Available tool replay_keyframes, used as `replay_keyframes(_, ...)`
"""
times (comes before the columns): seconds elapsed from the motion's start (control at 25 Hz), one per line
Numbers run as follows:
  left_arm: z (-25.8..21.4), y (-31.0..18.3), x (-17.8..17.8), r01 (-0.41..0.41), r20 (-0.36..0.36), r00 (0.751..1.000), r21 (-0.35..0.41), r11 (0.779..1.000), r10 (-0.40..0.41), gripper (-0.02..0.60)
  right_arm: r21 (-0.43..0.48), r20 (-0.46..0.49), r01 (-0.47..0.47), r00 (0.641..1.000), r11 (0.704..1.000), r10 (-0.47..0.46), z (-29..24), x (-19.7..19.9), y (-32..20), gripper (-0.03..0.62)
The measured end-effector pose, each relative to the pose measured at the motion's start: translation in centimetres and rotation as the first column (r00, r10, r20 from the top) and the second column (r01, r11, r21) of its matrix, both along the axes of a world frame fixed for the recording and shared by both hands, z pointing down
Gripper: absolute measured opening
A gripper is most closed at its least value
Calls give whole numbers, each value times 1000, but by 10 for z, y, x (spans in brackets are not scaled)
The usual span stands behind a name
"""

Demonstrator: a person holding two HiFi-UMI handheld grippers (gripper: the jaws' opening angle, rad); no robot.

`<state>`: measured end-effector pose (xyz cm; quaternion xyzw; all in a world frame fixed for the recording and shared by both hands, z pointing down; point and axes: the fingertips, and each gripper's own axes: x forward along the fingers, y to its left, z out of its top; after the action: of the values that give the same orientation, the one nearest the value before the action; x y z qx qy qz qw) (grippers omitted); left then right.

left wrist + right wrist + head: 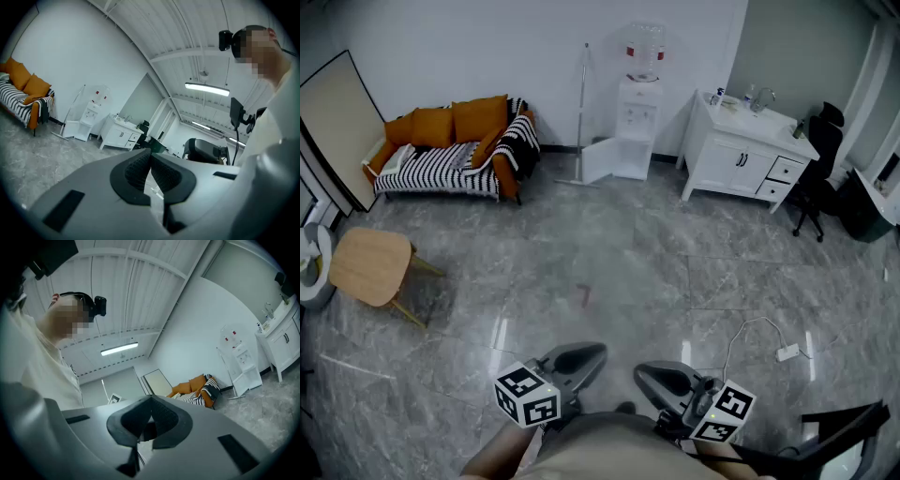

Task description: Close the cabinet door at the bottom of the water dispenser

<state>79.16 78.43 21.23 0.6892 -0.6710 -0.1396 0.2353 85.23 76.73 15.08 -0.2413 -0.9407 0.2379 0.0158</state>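
Note:
A white water dispenser [637, 127] with a clear bottle on top stands against the far wall. Its bottom cabinet door [596, 160] hangs open, swung out to the left. It also shows small in the left gripper view as the dispenser [89, 119] and in the right gripper view as the dispenser [241, 362]. My left gripper [598, 351] and right gripper [639, 370] are held close to the person's body at the bottom of the head view, far from the dispenser. Both are shut with nothing between the pads, the left gripper [151, 154] and right gripper [151, 401] meeting tip to tip.
An orange sofa [450, 145] with a striped blanket stands far left. A white sink cabinet [741, 155] is right of the dispenser, a mop [579, 112] left of it. A round wooden table [370, 265] stands left; a power strip and cable [786, 352] lie on the grey floor.

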Motion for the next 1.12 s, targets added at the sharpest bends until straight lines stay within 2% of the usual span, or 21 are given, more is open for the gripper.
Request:
replay_keyframes(0.28, -6, 54, -41, 16, 8, 1000, 18, 1000, -17, -6, 17, -18, 33, 999, 999, -33, 0, -43, 55, 8)
replay_keyframes(0.64, 0, 109, -82, -1, 23, 1000, 27, 1000, 0, -6, 18, -24, 41, 999, 999, -40, 8, -92, 113, 8)
replay_keyframes(0.76, -2, 118, -94, -19, 25, 1000, 31, 999, 18, -7, 20, -59, 36, 998, 999, -35, 12, -107, 123, 9)
replay_keyframes(0.96, 2, 117, -92, -37, 0, 999, 10, 999, 37, -6, 21, -95, 19, 995, 1000, -17, 16, -105, 124, 8)
replay_keyframes(1.12, 9, 104, -77, -120, 16, 993, 22, 993, 119, -8, 20, -95, -34, 995, 999, 35, 21, -95, 113, 8)
